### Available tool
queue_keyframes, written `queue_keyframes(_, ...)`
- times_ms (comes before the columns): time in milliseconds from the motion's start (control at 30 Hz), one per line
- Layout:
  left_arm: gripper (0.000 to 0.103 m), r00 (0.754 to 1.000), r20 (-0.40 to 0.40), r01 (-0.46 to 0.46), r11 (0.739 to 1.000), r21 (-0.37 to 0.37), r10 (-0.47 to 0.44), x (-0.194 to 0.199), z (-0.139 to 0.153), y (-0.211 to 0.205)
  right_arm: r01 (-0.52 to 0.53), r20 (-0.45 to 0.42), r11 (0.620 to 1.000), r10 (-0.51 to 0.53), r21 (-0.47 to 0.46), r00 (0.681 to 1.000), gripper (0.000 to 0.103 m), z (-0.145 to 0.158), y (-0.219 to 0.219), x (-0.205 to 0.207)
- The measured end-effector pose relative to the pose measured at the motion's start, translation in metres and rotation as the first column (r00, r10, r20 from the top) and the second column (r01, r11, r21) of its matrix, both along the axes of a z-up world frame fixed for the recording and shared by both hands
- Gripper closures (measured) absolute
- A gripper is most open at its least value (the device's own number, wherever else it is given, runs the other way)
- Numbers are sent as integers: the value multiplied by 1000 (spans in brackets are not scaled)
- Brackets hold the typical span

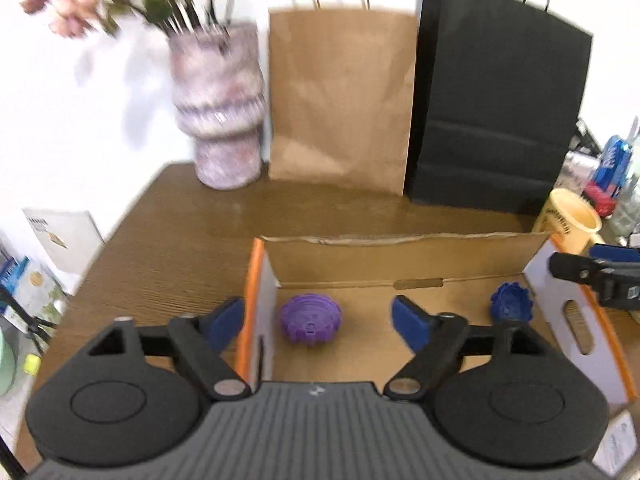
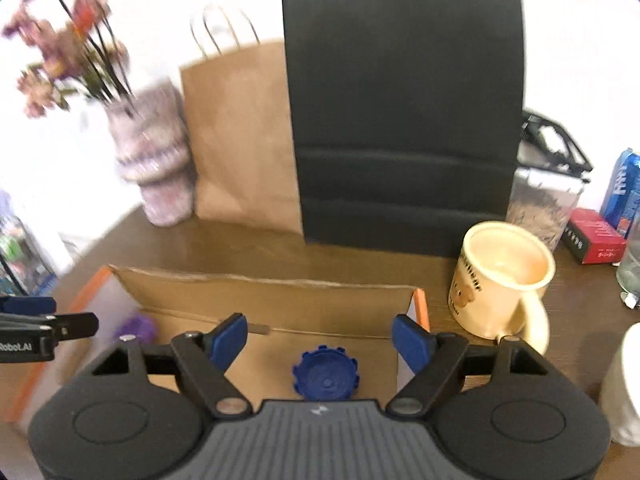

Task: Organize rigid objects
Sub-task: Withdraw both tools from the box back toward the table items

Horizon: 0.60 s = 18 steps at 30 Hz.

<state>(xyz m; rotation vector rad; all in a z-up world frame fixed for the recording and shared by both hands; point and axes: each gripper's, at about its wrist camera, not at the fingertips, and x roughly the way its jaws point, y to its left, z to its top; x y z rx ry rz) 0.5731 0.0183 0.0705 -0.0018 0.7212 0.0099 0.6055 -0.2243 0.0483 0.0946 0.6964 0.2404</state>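
Item: cardboard box, open-topped, orange-edged, on the near middle of a brown table.

Contents: purple piece, ridged and round, on the box floor at the left; blue piece, toothed and round, on the floor at the right. The two lie well apart, each resting free with nothing touching it.

Left tool: released, jaws spread wide, nothing between the pads. It straddles the box's left wall, with the purple piece just beyond it.

Right tool: released, jaws spread wide, empty. It hangs over the right end of the box, the blue piece below and between its arms, untouched.

Surroundings: vase of flowers at far left; brown bag and black bag standing along the far edge; cream mug just right of the box; red packet and blue can farther right.

Status, judged: both pieces appear already sorted into the box, one from each tool. No other small rigid piece of that kind shows loose on the table, so this stage looks finished; whether the mug or the packet is also meant to go in cannot be told.
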Motion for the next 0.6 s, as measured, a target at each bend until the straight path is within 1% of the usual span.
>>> queue_keyframes(33,13,1000,20,-3,1000,9,3,-14,8,1,-1,12,1000,1,30,1000,21,11,-6,-14)
queue_keyframes(133,11,997,73,0,999,52,-4,-59,29,2,-31,30,993,28,116,999,20,38,-24,-59)
queue_keyframes(200,9,992,126,2,998,69,-10,-99,44,4,-56,57,989,48,137,997,20,55,-32,-97)
queue_keyframes(267,5,983,183,3,997,78,-18,-143,56,7,-84,101,985,69,151,993,14,70,-39,-137)
queue_keyframes(333,1,967,250,31,997,76,-49,-191,65,7,-118,150,975,90,187,985,9,83,-47,-185)
queue_keyframes(400,0,938,332,75,994,77,-97,-240,64,9,-166,182,956,124,243,976,4,90,-55,-224)
queue_keyframes(467,0,906,405,94,991,95,-124,-291,54,8,-210,204,934,154,290,967,1,91,-62,-263)
queue_keyframes(533,0,882,451,104,990,93,-135,-334,43,6,-239,234,926,173,291,957,1,88,-66,-300)
queue_keyframes(567,0,874,467,114,991,76,-136,-355,37,5,-246,253,928,176,279,952,0,84,-67,-318)
queue_keyframes(600,0,871,472,124,991,53,-135,-376,30,3,-246,272,933,173,262,947,0,80,-68,-337)
